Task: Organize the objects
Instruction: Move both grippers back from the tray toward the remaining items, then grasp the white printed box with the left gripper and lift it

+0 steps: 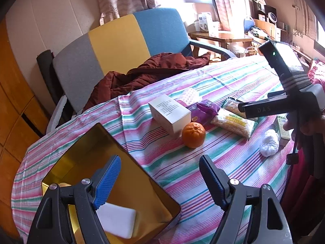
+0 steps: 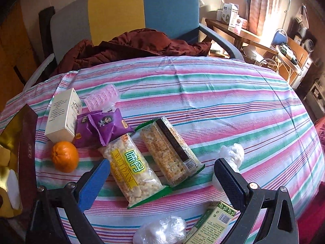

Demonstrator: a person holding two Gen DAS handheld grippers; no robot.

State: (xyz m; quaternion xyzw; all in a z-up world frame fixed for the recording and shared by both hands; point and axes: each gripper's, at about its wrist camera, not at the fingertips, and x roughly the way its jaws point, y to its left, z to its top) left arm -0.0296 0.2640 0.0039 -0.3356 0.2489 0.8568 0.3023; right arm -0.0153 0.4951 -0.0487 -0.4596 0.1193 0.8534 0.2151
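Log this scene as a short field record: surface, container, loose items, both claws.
surface: striped tablecloth
container: open gold-lined box, white block inside
loose items: orange, white carton, purple snack packs, two rice-cracker packs, green carton, plastic-wrapped lumps
left claw: open, empty, over box edge
right claw: open, empty, above cracker packs

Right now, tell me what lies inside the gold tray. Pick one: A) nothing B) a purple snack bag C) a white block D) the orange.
C: a white block lies in the gold tray, while the orange and purple snack bag sit on the striped cloth.
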